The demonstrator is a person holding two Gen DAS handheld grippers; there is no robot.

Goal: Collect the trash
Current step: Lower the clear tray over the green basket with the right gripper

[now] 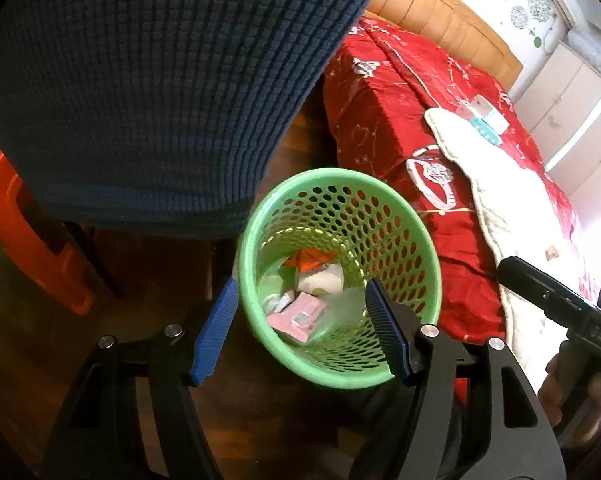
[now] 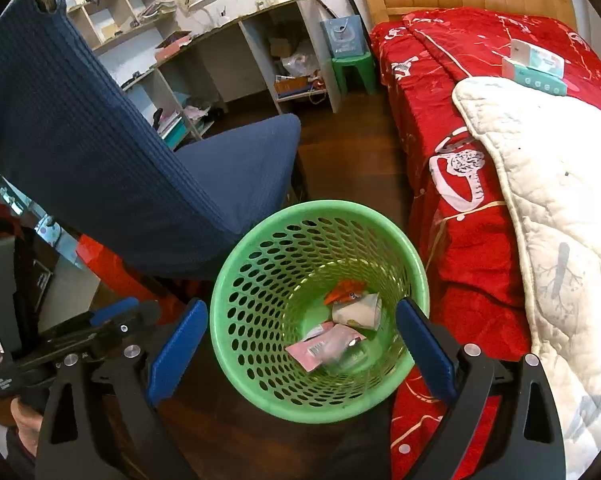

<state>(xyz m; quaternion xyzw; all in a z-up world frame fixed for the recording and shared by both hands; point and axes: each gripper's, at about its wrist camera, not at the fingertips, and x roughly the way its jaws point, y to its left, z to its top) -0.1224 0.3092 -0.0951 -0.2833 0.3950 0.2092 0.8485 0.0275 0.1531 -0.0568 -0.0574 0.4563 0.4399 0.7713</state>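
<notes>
Bin [image 2: 260, 300]: green perforated plastic, upright on dark wood floor [image 2: 340, 152], wedged between blue chair [image 2: 100, 140] and red bed [image 2: 460, 208]; near the bed side, contact w/ bedding can't be confirmed. Contents at bottom: pink packet [image 2: 326, 346] w/ barcode label, white crumpled cup/wrapper [image 2: 358, 310], orange wrapper [image 2: 344, 292], plus something pale/clear underneath, not identifiable. Bin well under half full. L tool [image 1: 300, 324]: fingers wide apart, nothing between them, hovering above bin mouth; R finger tip overlaps the rim in view, contact unclear. R tool [image 2: 300, 344]: also spread wide, empty, above the bin from the other side; L tool body visible at its lower left. Judgement: both tools empty over bin → a drop looks done, or a look-in before next pick; no loose trash seen on floor in either view. On the bed: white quilt [image 2: 560, 200], tissue packs/boxes [image 2: 536, 66] — prob. not trash, don't grab. Risks: (1) bin is light & tall, a finger catching the rim on the way up or sideways could tip it and spill contents; (2) finger tips could snag in the wall perforations if lowered inside; (3) two tools close together over one small opening → collision if both move at once; (4) chair back crowds the L side, limits swing-out path. Suggest lifting straight up, one tool at a time, before traversing.
</notes>
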